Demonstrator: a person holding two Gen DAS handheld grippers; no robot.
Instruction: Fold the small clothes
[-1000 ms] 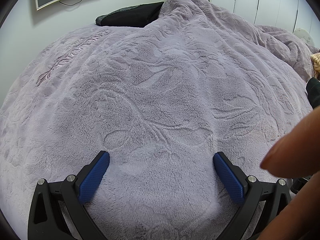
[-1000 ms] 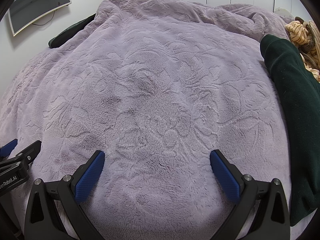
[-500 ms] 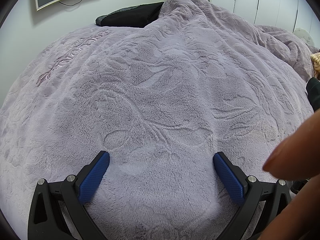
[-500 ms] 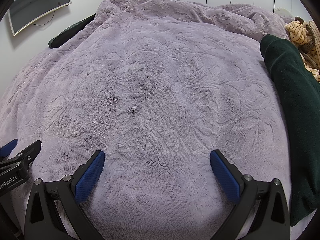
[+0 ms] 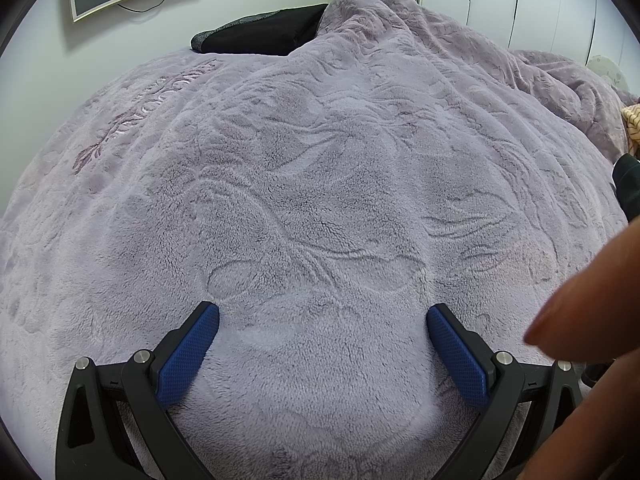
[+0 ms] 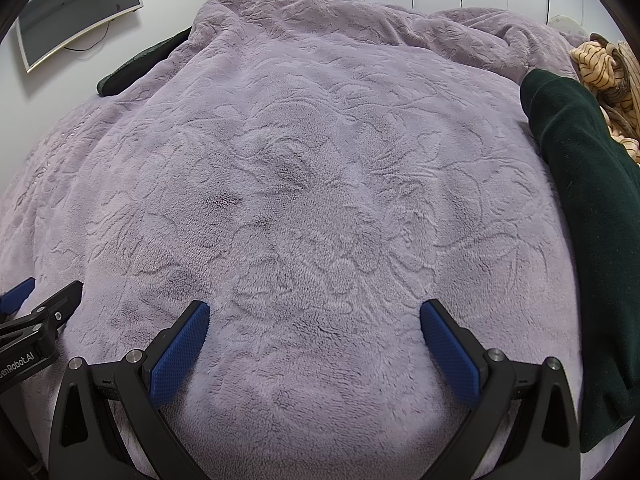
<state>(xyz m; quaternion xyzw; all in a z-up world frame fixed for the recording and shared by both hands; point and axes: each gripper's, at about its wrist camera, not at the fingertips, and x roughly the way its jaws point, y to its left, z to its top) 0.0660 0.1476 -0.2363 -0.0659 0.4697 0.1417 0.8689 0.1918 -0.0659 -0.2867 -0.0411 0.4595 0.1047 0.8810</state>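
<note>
Dark green garment (image 6: 584,216) lying lengthwise along bed (image 6: 320,160), off to right gripper (image 6: 314,330)'s right side; nearer than left gripper (image 5: 322,330); both spread wide, empty.

Bed covered by lilac plush blanket (image 6: 312,168) with embossed floral pattern, bunched at far end. Dark green garment (image 6: 592,216) lies along blanket's right edge. Orange striped cloth (image 6: 604,68) crumpled just beyond it. Black item (image 5: 264,34) at far left, partly under blanket.

Lilac embossed blanket (image 6: 320,160), dark green garment (image 6: 580,208), seemingly orange-striped cloth (image 6: 600,64), blue-padded claws.
</note>
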